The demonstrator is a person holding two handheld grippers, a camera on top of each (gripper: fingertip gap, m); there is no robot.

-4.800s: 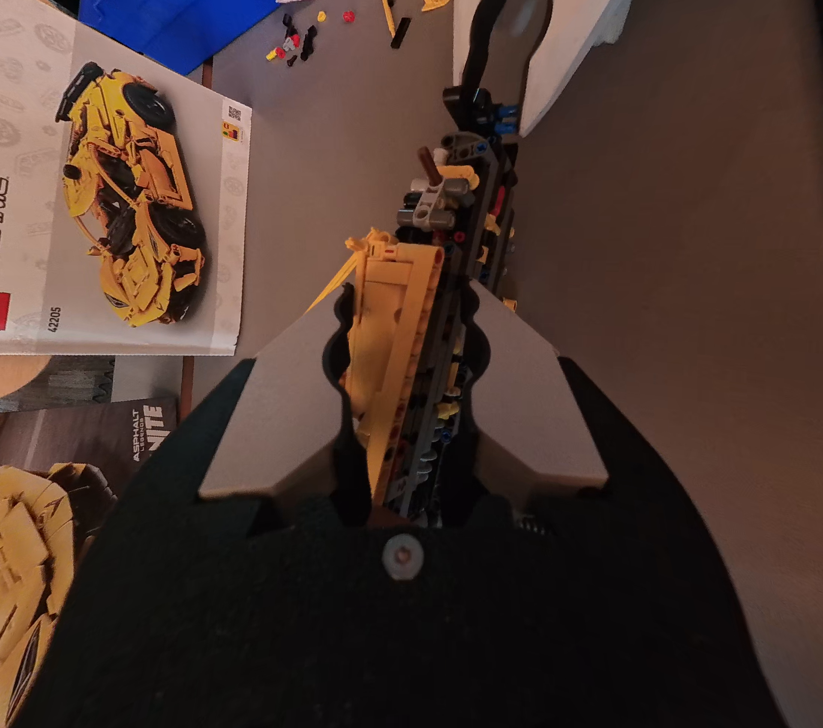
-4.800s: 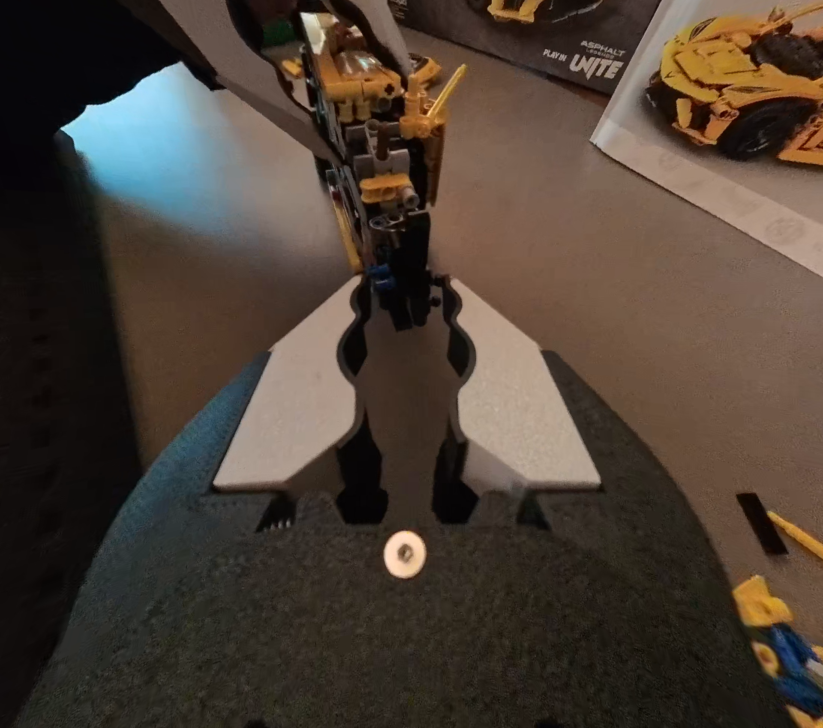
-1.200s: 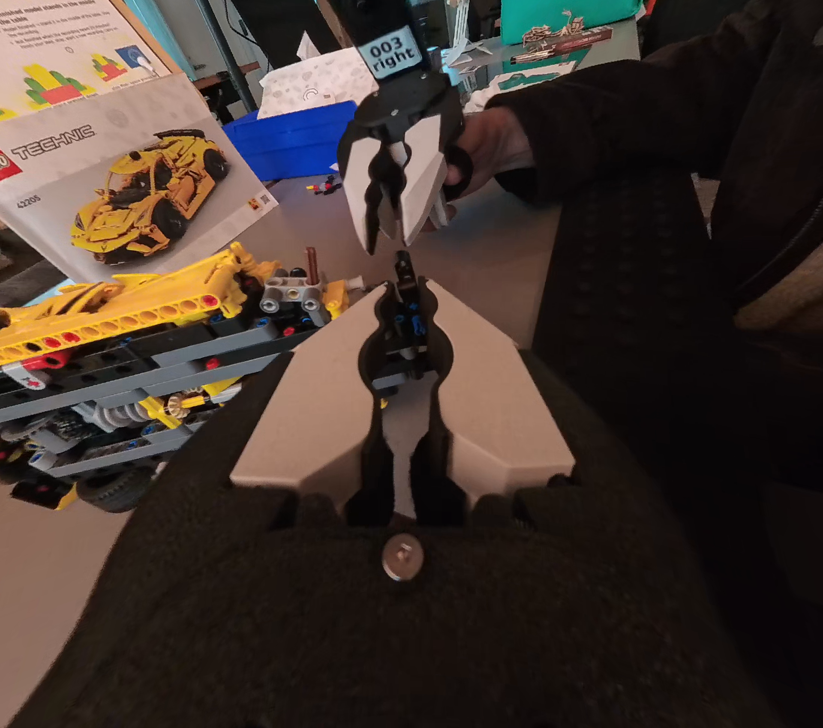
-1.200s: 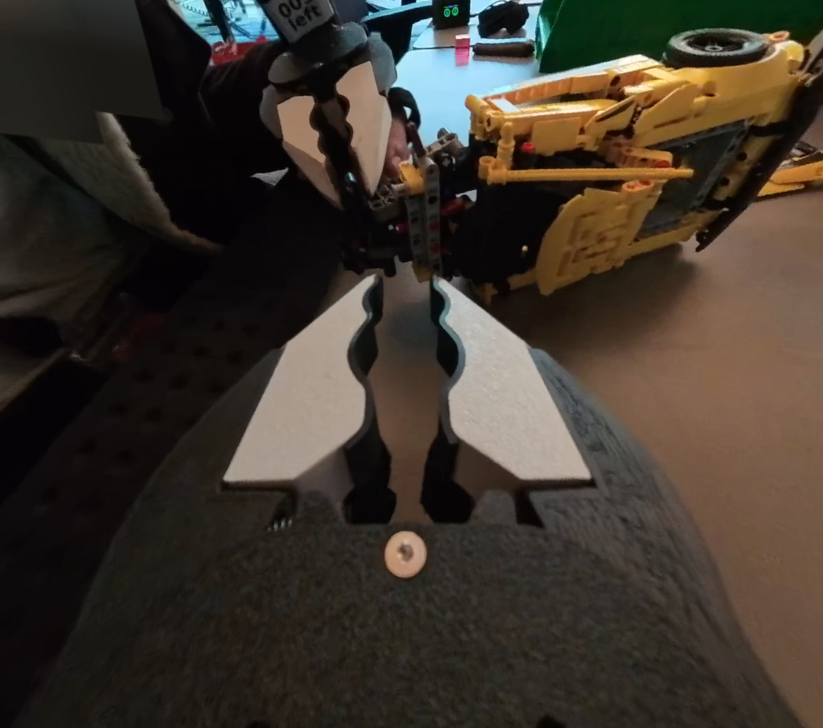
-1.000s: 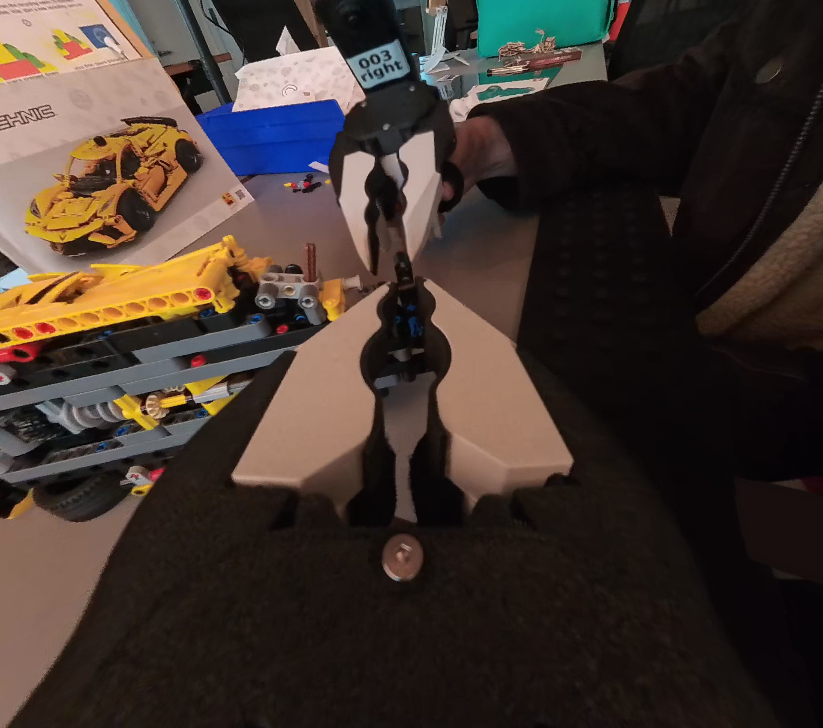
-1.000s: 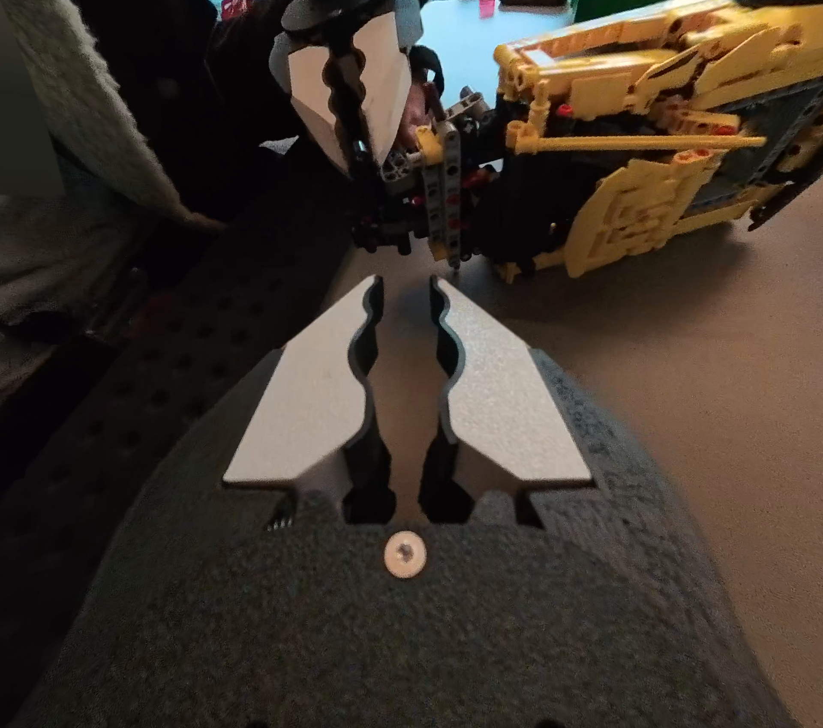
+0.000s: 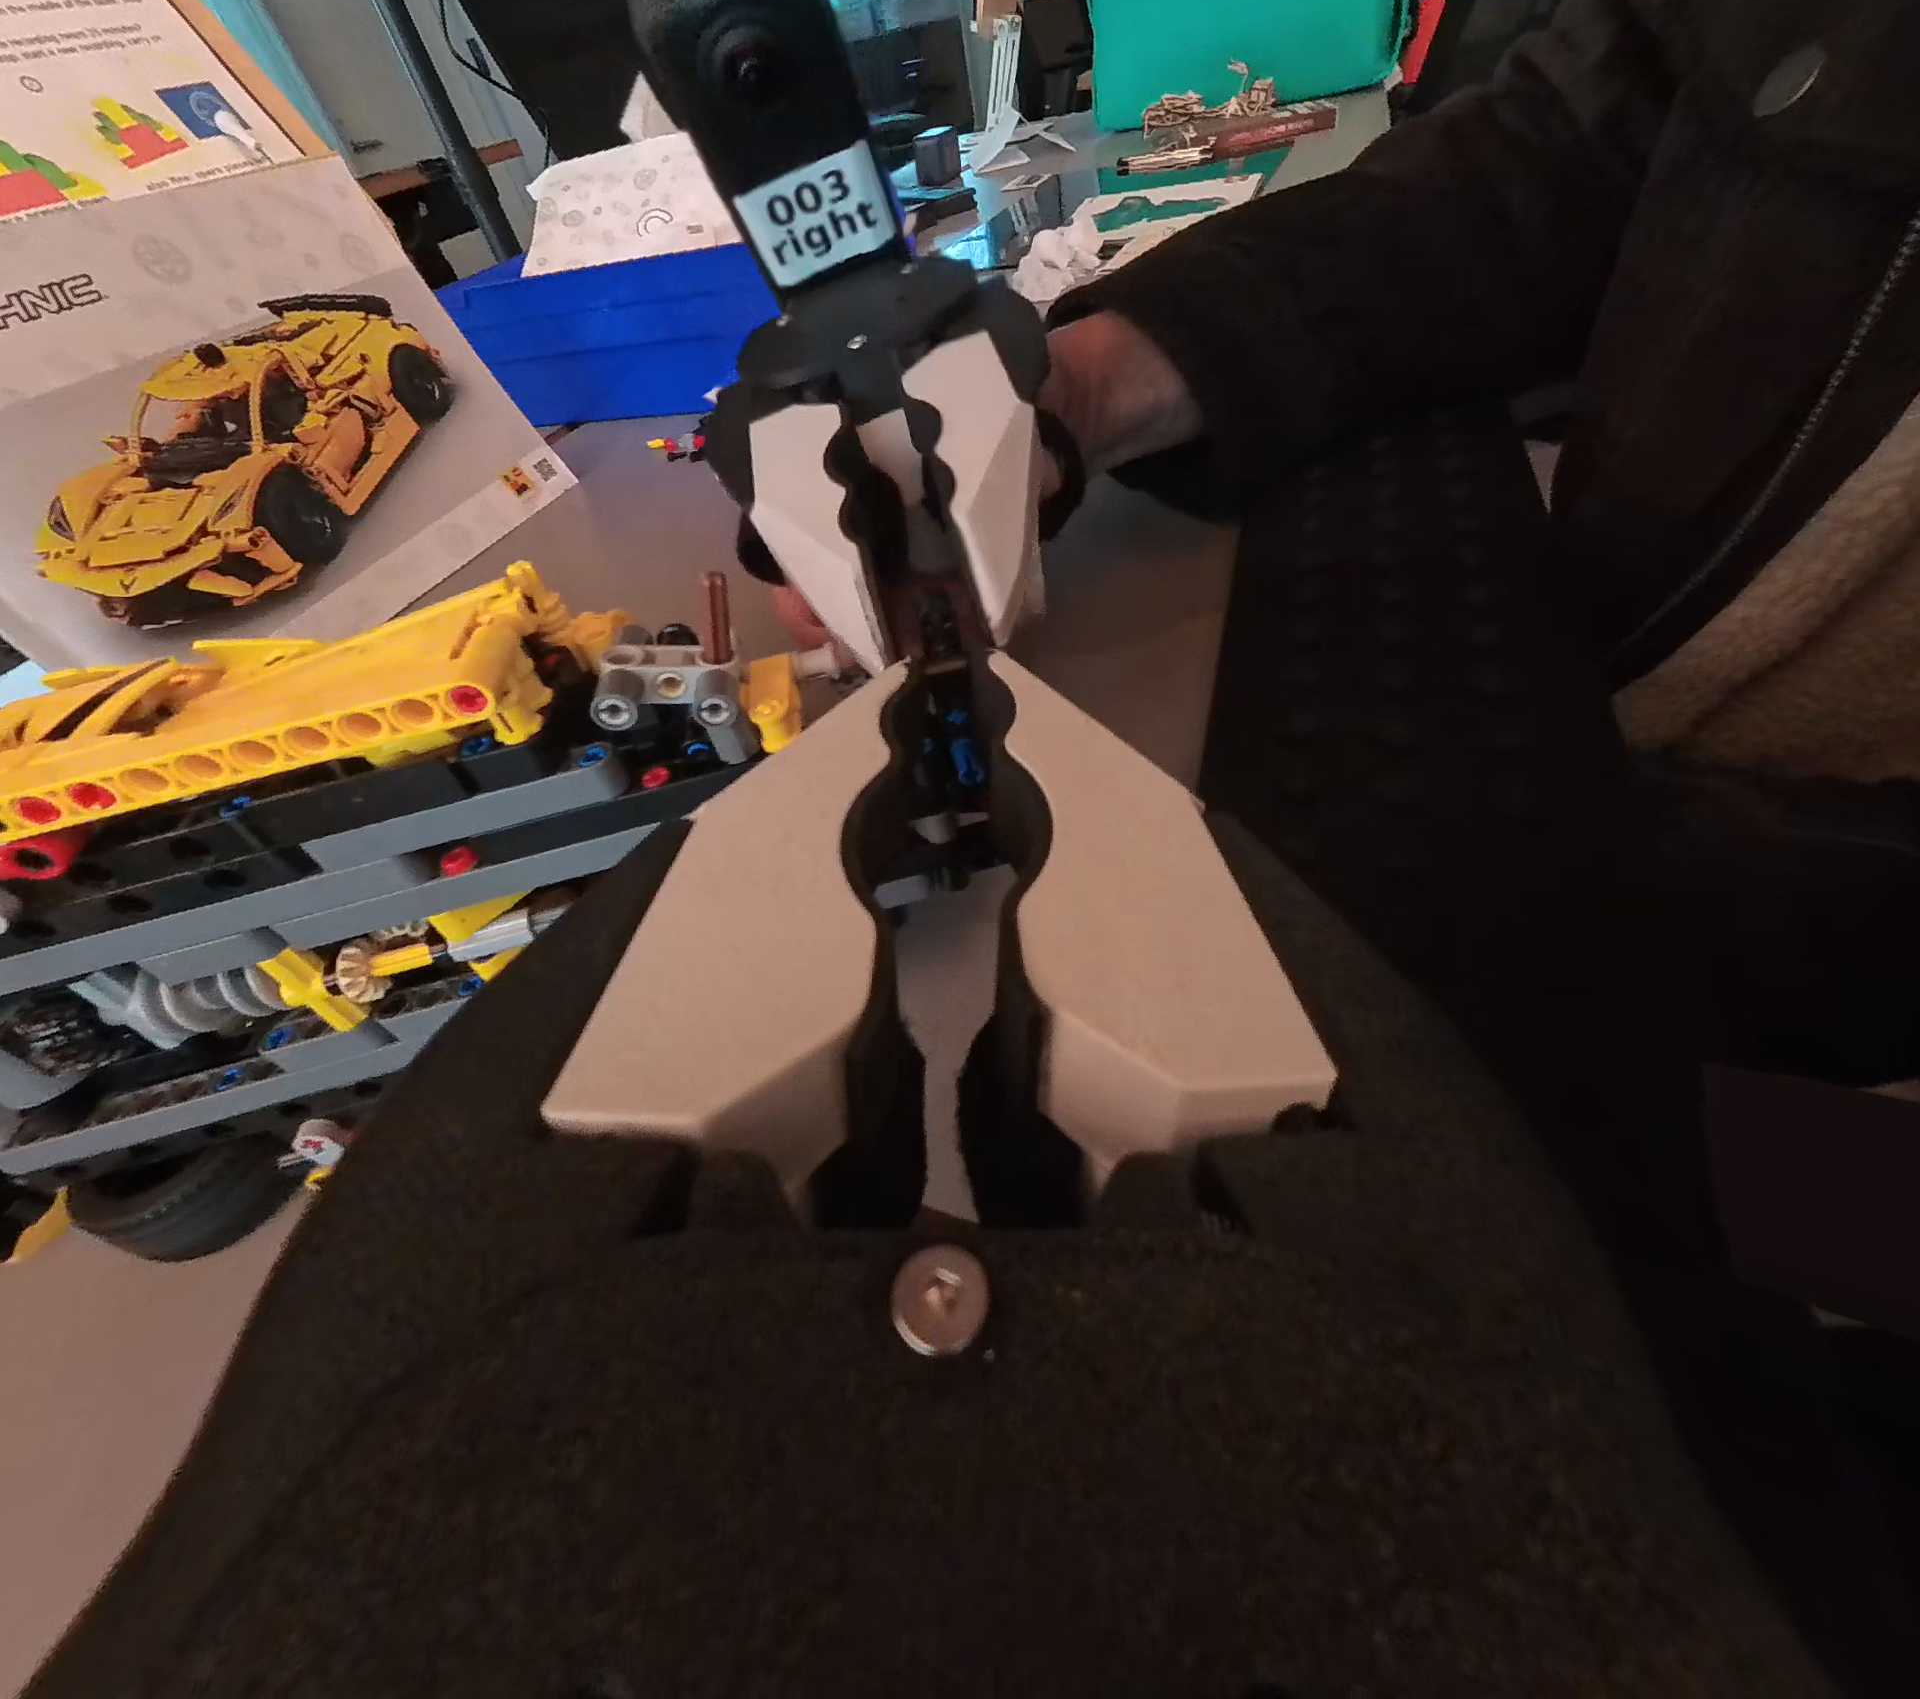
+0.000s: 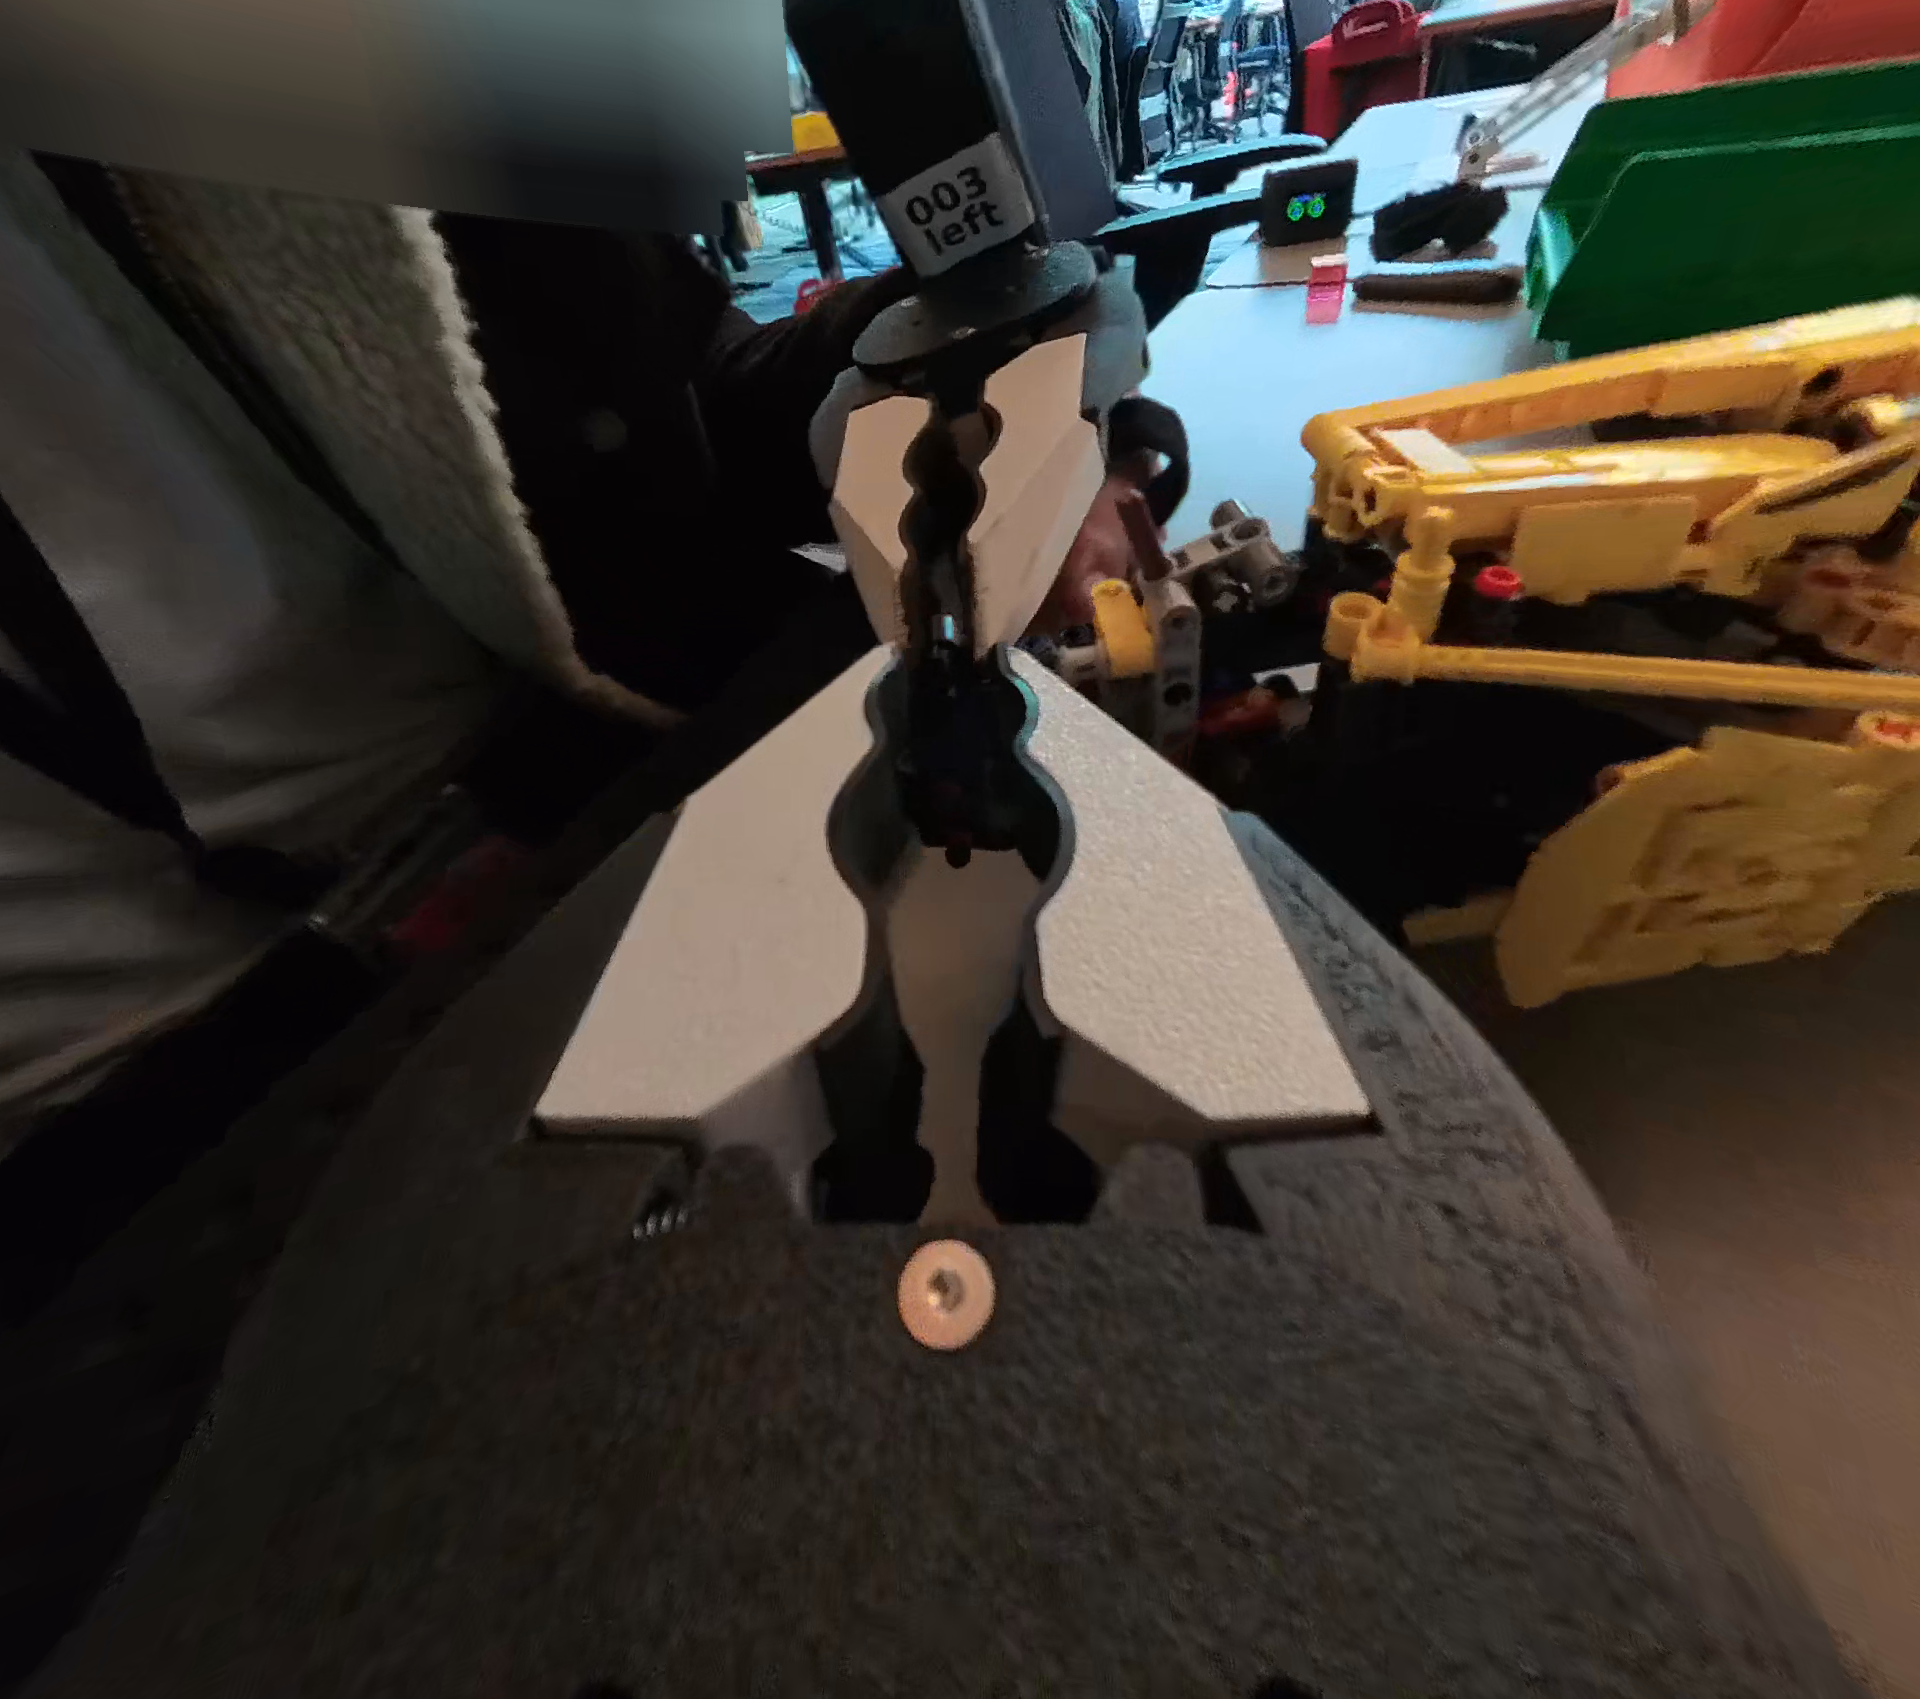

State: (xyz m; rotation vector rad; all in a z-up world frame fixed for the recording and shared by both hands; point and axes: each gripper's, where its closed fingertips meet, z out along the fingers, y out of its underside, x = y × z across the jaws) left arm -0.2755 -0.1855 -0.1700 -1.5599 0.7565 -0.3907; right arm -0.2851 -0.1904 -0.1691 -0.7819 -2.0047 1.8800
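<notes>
A yellow brick-built model car (image 7: 312, 745) lies on its side on the grey table (image 7: 1122, 641), underside beams showing; the right wrist view has it at the right (image 8: 1610, 610). My left gripper (image 7: 948, 675) is shut on the car's black end piece (image 7: 951, 766), which carries blue pins. My right gripper (image 8: 948, 662) faces it tip to tip and is closed around the far tip of that same black piece (image 8: 951, 776). Each gripper also shows head-on in the other's view: the right one (image 7: 925, 647) and the left one (image 8: 940, 631). A hand holds each.
An instruction booklet (image 7: 260, 402) with a yellow car picture leans at the left, with a blue bin (image 7: 623, 330) and small loose parts (image 7: 675, 444) behind. A green bin (image 8: 1714, 215) stands behind the car. The person's dark sleeve (image 7: 1455, 299) fills the right. Left and right tips are no more than a few centimetres apart.
Over the last second my right gripper moved in from a short gap and closed around the black end piece. The left gripper kept its hold. Earlier, the car stood on end between both grippers.
</notes>
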